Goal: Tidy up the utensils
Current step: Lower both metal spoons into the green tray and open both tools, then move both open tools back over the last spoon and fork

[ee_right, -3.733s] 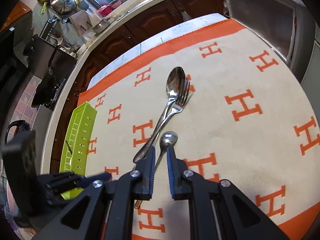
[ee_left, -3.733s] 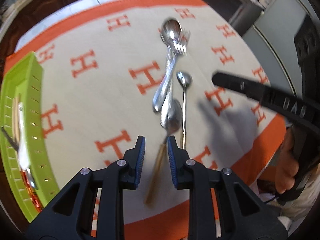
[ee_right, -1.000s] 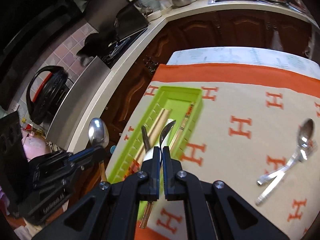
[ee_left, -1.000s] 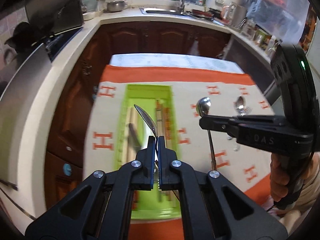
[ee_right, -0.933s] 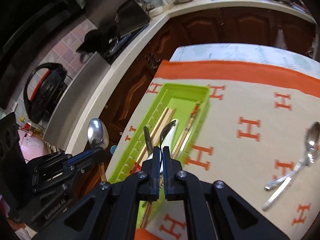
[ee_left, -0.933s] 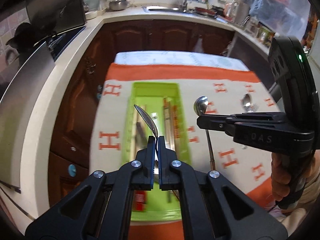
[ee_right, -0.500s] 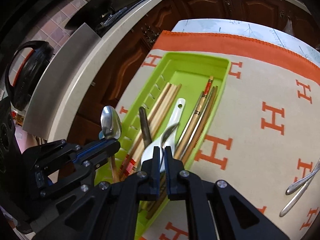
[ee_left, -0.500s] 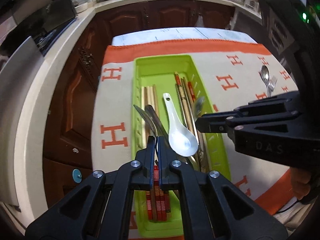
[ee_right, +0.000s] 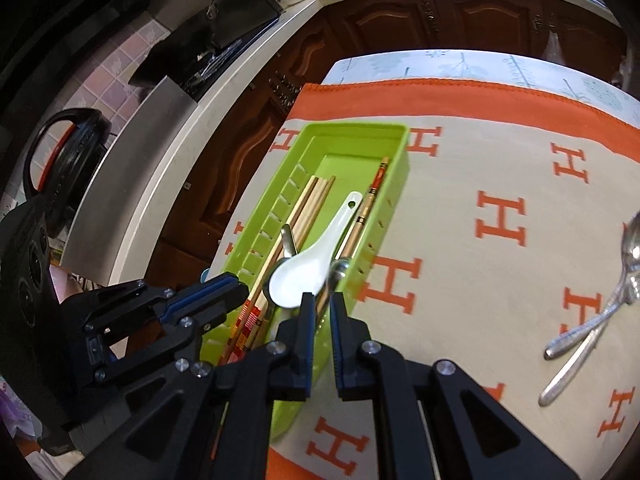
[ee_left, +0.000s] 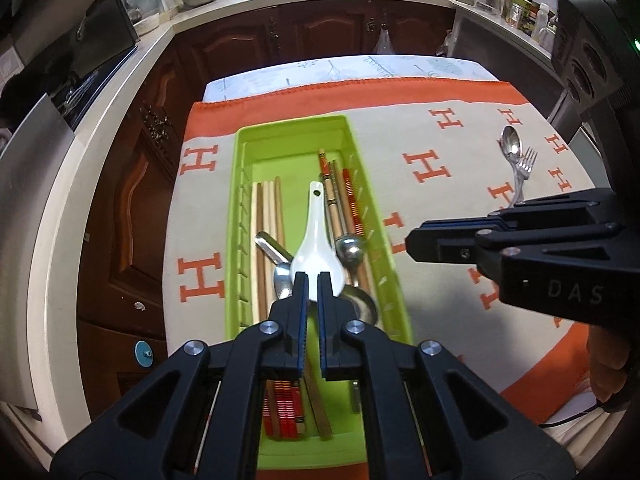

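Where the left-wrist frame starts, far left: a pale curved kitchen counter (ee_left: 60, 200) above dark wooden cabinet doors (ee_left: 132, 200).
Table cover: a beige cloth with an orange border and orange H letters (ee_left: 440, 140), filling the middle and right of the frame.
Tray: a long lime-green plastic utensil tray (ee_left: 236, 220), left of centre on the cloth, running from the lower edge up toward the middle.
Tray, left side: plain pale wooden chopsticks (ee_left: 264, 216) lie lengthwise, and a steel spoon (ee_left: 274, 246) lies slanted across them.
Tray, middle: a white ceramic soup spoon (ee_left: 316, 236), with its bowl toward the lower edge.
Tray, right side: red- and brown-banded chopsticks (ee_left: 340, 196), with a small steel spoon (ee_left: 350, 246) lying on them and a larger steel spoon bowl (ee_left: 362, 308) below it.
Left gripper (ee_left: 313, 292): low centre, over the near half of the tray. Its black fingers with blue pads stand a narrow gap apart, with nothing between them.
Right gripper (ee_left: 412, 238): centre right, side-on, with its tip just beside the tray's right wall. In the right-wrist view its fingers are slightly parted, and the small steel spoon lies in the tray just ahead of the gap, ungripped.
Hand (ee_left: 604, 364): lower right edge, on the right gripper's handle.
Loose utensils: upper right on the cloth, well apart from the tray, a shiny steel tablespoon (ee_left: 511, 146) and a steel fork (ee_left: 527, 160) with their handles crossed.
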